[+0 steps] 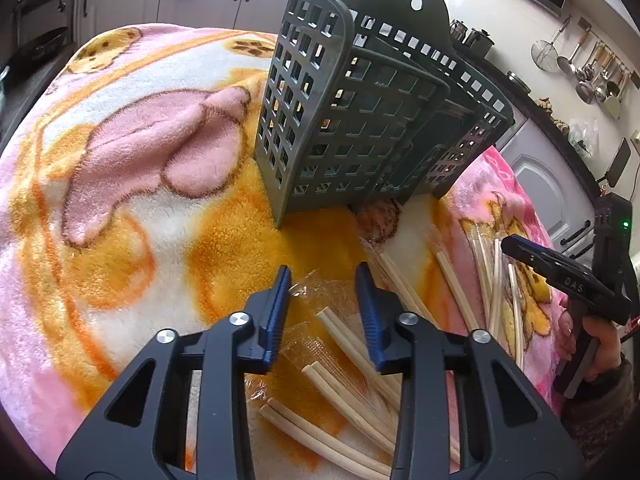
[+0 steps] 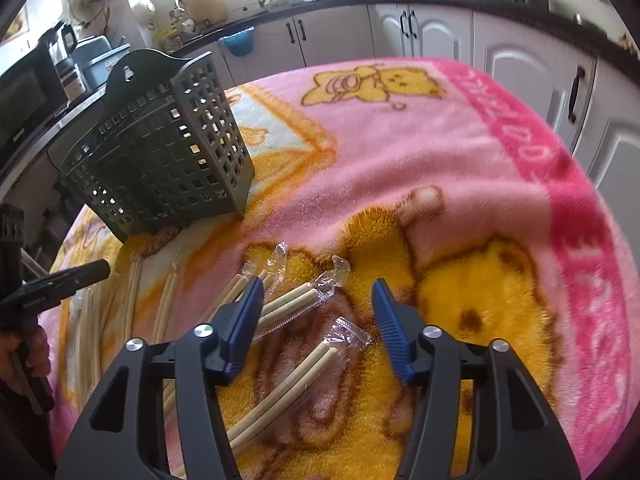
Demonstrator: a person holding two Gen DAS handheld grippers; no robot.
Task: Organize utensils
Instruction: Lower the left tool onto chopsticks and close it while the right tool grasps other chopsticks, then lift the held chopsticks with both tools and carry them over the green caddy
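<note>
A dark green slotted utensil caddy (image 1: 360, 120) stands on the blanket-covered table, also in the right wrist view (image 2: 160, 152). Several pairs of pale wooden chopsticks in clear wrappers lie in front of it (image 1: 352, 364) (image 2: 288, 384). My left gripper (image 1: 324, 276) is open and empty, hovering over the wrapped chopsticks. My right gripper (image 2: 318, 288) is open and empty above a wrapped pair (image 2: 292, 300). The right gripper also shows at the right edge of the left wrist view (image 1: 508, 242); the left gripper shows at the left edge of the right wrist view (image 2: 100, 268).
A pink and orange cartoon blanket (image 1: 120, 200) covers the table. More chopsticks (image 1: 496, 288) lie to the right in the left wrist view. Kitchen cabinets and counters (image 2: 440, 36) surround the table. Hanging ladles (image 1: 592, 72) are on the wall.
</note>
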